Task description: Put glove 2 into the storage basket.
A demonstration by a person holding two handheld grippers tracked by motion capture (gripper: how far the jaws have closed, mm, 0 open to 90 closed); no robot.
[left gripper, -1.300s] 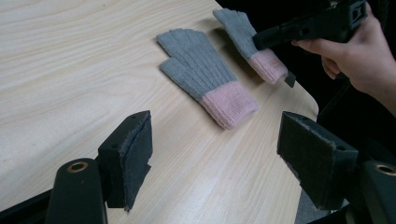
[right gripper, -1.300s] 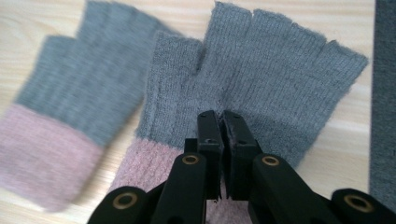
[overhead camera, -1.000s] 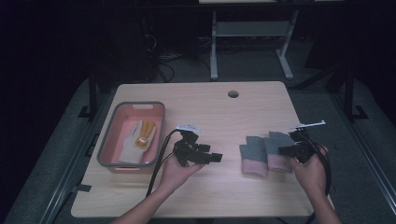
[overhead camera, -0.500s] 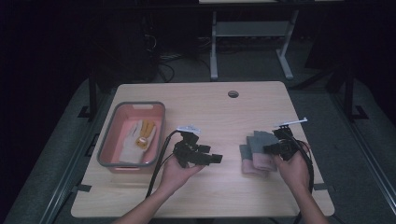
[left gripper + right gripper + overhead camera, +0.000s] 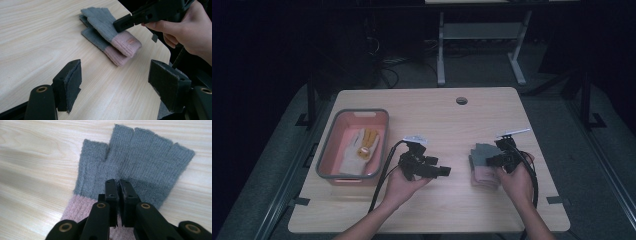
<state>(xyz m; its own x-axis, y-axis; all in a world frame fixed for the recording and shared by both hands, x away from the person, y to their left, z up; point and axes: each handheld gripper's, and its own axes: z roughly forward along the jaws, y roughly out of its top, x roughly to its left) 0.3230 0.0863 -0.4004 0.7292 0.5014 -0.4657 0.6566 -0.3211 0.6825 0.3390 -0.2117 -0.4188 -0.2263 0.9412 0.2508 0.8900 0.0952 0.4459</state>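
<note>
i can read no words or numbers here. the only mark i see is a small tab (image 5: pixel 129 41) sewn on the pink cuff (image 5: pixel 124 45) of the top glove (image 5: pixel 105 21), and any writing on it is too small and blurred to make out.

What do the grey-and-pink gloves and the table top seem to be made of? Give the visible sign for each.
Gloves: knitted wool or acrylic, seemingly; ribbed rows, fuzzy matt edges. Table top: pale wood or laminate; grain lines, smooth with slight sheen.
</note>
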